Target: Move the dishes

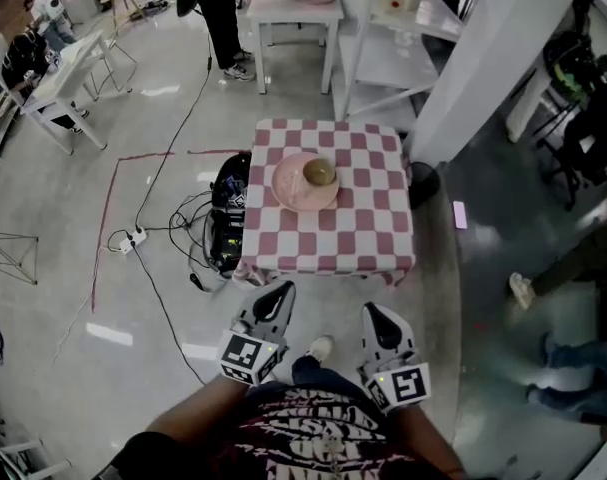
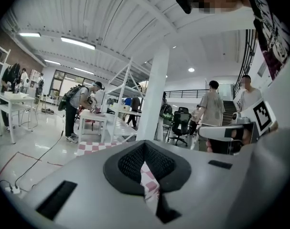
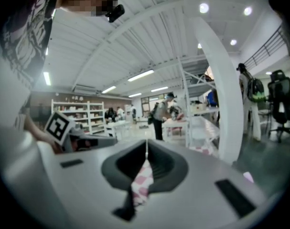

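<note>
Both tools are clenched and empty. The left tool (image 1: pixel 279 293) and right tool (image 1: pixel 375 314) sit side by side low in the head view, close to the person's body and short of the surface (image 1: pixel 283 264). In both gripper views only the red-and-white checked cloth (image 1: pixel 368 218) shows through the slit between the jaws.

The task items are the pink round plate (image 1: pixel 287 194), just left of centre on the cloth, and the small olive-tan bowl (image 1: pixel 319 172) sitting on it. Both are well apart from the tools.

Risks as I read them:
- Jaws are shut. If they reach the plate rim that way, they'll shove the plate instead of gripping it, and the bowl goes with it.
- The bowl looks loose on the plate. Lifting by one rim tips the plate and the bowl slides off. A two-sided grip or taking the bowl first looks safer.
- The plate rim is thin and lies flat on the cloth. A jaw going under it could snag the fabric. The cloth hangs free over the edges, so a snag could drag the whole cloth and everything on it.
- I can't tell whether the bowl holds anything, so assume it can spill.
- A black equipment case (image 1: pixel 228 218) and loose cables (image 1: pixel 173 230) lie on the floor just left of the surface. That's a trip or snag hazard when carrying that way.
</note>
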The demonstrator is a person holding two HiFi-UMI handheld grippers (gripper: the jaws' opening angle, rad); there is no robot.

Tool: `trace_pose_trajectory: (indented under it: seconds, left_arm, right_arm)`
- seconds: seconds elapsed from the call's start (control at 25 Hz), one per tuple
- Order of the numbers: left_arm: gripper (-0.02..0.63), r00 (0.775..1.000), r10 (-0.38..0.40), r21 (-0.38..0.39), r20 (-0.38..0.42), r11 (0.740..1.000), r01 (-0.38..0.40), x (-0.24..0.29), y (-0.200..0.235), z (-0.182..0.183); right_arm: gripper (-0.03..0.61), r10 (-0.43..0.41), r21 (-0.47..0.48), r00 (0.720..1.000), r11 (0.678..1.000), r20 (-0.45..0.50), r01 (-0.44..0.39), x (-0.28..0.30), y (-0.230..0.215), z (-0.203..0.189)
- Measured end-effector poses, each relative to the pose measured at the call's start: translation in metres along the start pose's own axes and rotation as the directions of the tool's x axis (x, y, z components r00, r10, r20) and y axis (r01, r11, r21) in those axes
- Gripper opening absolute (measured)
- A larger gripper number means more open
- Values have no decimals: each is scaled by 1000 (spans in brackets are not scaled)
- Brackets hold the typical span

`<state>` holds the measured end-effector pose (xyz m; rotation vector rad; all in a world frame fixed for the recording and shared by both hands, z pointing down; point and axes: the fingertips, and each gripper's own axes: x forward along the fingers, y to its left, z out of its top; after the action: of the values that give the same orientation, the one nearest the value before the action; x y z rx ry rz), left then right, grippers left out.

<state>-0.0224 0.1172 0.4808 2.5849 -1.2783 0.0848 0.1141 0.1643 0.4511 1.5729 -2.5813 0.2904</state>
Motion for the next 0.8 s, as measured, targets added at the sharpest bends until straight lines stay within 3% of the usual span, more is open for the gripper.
trace_pose_trajectory:
  seconds: [0.6,0.8]
  left_arm:
    - [26,997,69,15,29,997,-69,42,-18,24]
    - [26,997,66,20,37,998,-66,44,-23,28]
  right_arm:
    - [34,33,22,998,999,51,-34,2,-61,15]
    - [34,40,29,998,999,50,-41,-1,-63,18]
